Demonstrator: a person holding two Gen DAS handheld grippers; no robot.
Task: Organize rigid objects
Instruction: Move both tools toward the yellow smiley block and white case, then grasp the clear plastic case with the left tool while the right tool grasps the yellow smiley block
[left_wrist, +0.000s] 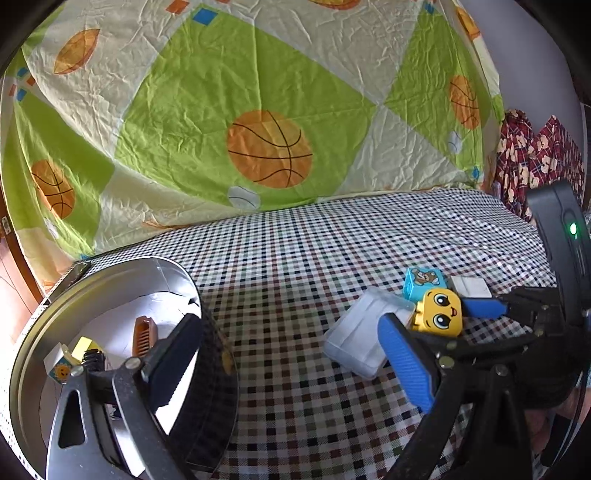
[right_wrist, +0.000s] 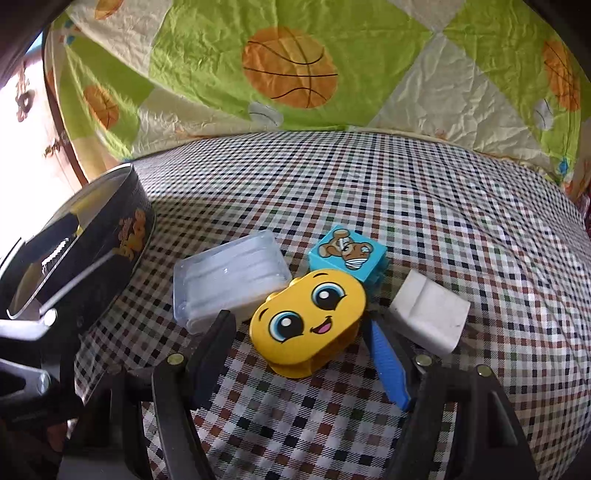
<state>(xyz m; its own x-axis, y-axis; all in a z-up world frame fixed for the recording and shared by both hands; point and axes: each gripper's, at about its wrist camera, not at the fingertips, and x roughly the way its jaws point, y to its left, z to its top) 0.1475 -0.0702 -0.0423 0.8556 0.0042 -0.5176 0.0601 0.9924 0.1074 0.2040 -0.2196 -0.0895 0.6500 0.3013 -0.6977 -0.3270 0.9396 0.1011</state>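
A yellow smiley-face block (right_wrist: 308, 325) lies on the checkered cloth between the fingers of my right gripper (right_wrist: 301, 343), which is open around it; it also shows in the left wrist view (left_wrist: 439, 312). A blue bear block (right_wrist: 347, 253), a clear plastic box (right_wrist: 227, 280) and a white block (right_wrist: 430, 310) lie around it. My left gripper (left_wrist: 291, 363) is open and empty beside a round metal tin (left_wrist: 33, 354) holding a brown comb (left_wrist: 144, 332) and small blocks (left_wrist: 74, 356).
The tin's black side (right_wrist: 122, 243) stands at the left in the right wrist view. A green basketball-print quilt (left_wrist: 258, 110) rises behind the cloth. Patterned red fabric (left_wrist: 535, 147) lies at the far right.
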